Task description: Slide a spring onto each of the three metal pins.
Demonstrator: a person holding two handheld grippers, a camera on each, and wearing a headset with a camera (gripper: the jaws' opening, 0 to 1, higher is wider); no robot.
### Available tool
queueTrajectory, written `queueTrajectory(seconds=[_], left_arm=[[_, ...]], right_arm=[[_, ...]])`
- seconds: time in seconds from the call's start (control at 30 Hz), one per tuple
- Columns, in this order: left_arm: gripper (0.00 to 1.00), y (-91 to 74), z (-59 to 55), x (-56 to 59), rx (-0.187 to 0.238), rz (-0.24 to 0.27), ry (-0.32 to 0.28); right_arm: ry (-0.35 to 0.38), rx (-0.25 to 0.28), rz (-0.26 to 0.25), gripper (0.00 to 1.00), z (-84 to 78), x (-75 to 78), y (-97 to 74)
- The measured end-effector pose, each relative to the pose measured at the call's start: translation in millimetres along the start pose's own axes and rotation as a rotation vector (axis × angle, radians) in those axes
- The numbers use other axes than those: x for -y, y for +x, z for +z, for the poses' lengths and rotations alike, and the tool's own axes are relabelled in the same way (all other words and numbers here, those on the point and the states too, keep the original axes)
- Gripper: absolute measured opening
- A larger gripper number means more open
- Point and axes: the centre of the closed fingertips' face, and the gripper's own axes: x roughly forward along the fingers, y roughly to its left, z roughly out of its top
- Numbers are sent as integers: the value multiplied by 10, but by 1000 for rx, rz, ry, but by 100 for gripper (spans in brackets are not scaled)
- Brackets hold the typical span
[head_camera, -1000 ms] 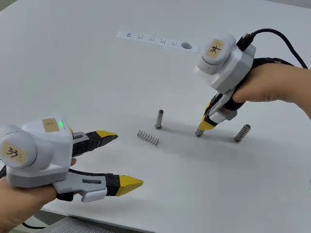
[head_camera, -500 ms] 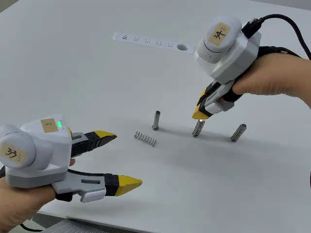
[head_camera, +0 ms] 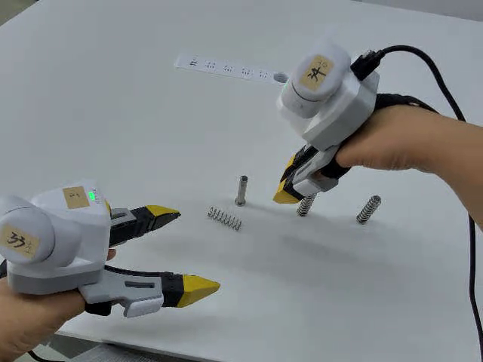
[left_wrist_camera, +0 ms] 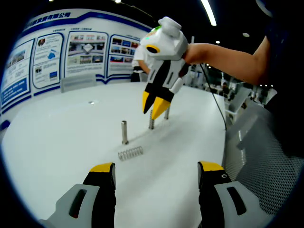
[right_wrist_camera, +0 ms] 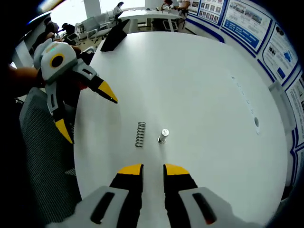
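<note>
Spring [head_camera: 225, 219] loose beside bare pin [head_camera: 241, 190]

The spring lies flat on the white table [head_camera: 113, 136], just in front of the upright bare pin. Two more pins stand to its right, the middle pin [head_camera: 306, 205] and the far pin [head_camera: 368, 209], each wearing a spring. The right gripper [head_camera: 287, 196] points down just beside the middle pin, jaws a narrow gap apart and empty. The left gripper [head_camera: 190, 250] hovers near the table's front edge, jaws wide apart and empty.

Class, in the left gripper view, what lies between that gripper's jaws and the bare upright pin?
A loose spring lies on its side between the open left gripper and the bare pin, close to the pin. The head view shows it too.
</note>
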Motion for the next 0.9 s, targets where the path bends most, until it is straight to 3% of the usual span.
queueTrajectory(seconds=[0.4, 0.9], left_arm=[[72, -10, -11, -10, -2, 2, -5], [72, -2, -44, 0, -4, 3, -13]], right_arm=[[27, 38, 45, 17, 64, -223, 343], [50, 70, 27, 17, 142, -246, 658]])
